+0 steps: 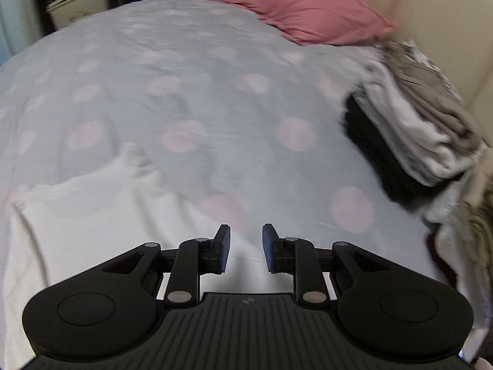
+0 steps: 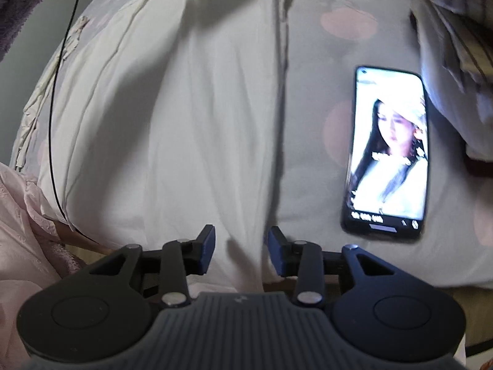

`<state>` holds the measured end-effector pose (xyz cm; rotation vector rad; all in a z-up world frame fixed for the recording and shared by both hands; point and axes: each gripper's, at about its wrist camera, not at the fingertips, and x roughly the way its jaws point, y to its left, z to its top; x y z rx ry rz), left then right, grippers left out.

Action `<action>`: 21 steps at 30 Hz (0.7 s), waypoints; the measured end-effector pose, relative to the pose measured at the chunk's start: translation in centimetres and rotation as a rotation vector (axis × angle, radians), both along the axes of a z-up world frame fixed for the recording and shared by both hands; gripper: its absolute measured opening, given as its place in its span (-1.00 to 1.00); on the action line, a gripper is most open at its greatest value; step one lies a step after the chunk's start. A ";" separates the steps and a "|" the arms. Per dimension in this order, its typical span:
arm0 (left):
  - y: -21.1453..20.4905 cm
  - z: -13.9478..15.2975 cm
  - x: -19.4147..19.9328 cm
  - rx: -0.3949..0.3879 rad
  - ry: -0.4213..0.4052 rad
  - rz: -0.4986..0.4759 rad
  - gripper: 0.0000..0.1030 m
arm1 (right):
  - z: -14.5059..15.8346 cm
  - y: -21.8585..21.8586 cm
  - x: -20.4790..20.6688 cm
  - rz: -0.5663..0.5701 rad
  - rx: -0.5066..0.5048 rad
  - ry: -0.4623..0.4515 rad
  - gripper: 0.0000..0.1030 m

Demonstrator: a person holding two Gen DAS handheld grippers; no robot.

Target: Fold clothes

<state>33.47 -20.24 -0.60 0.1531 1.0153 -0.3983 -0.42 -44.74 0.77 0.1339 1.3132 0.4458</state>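
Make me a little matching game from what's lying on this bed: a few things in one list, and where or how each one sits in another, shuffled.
Things:
1. pink pillow
2. phone
3. white garment
4. stack of folded clothes

Descriptions:
A. spread flat, in front of both open grippers
B. at the far end, by the headboard
C. piled at the bed's right edge
D. screen lit, face up beside the garment

Pairs: 1-B, 2-D, 3-A, 4-C

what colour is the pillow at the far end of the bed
Dusty pink, plain; the pillow shows only in the left wrist view.
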 end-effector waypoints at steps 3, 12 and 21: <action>1.8 -1.1 1.0 0.016 -0.013 0.050 -0.60 | -0.3 0.6 0.4 0.022 -0.002 0.004 -0.13; 5.9 -5.8 3.0 0.039 0.058 0.136 -0.60 | -1.0 1.1 0.8 0.031 0.005 0.033 -0.08; 6.6 -7.0 2.4 0.071 0.016 0.137 -0.60 | -1.0 1.1 0.8 0.014 0.001 0.047 -0.08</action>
